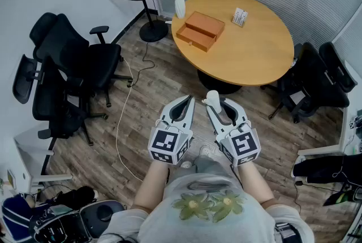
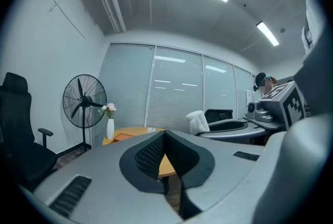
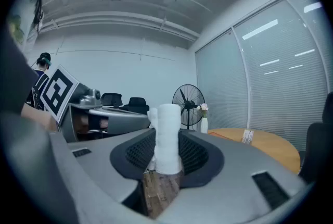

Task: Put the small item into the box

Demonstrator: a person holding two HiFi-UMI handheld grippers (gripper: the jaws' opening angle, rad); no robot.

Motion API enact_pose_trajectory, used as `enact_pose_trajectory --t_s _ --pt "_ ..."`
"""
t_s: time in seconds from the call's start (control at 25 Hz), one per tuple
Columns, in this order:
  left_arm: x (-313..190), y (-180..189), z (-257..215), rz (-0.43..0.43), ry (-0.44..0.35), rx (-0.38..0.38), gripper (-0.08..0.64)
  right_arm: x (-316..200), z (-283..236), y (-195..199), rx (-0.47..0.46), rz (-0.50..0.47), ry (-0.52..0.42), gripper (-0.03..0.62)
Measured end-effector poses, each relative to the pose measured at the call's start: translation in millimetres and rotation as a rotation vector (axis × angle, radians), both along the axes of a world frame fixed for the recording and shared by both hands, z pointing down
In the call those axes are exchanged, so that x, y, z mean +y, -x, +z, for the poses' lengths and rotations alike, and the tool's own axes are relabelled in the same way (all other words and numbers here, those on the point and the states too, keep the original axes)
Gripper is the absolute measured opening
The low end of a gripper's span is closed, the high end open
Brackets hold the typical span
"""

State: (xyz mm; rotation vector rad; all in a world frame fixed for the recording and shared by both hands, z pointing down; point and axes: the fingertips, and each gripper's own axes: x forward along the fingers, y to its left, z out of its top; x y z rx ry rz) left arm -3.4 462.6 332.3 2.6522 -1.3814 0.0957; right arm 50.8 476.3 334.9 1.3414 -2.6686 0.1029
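Both short of the table (image 1: 251, 61) edge: left hand-held gripper (image 1: 189, 100) closed, right hand-held gripper (image 1: 218, 105) clamping white roll (image 3: 168, 137).

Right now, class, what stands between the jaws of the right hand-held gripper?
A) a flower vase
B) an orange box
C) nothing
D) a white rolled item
D: the right gripper view shows the right hand-held gripper clamped on an upright white rolled item.
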Motion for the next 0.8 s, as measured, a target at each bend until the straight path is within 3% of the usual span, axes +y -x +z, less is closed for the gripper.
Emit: enact_pose_trajectory --t_s 0.8 --pt "-63.7 -28.6 3.9 -0.033 -0.026 -0.016 0.0 -66.4 3.0 -39.2 -0.059 -0.016 -0.015 0.144"
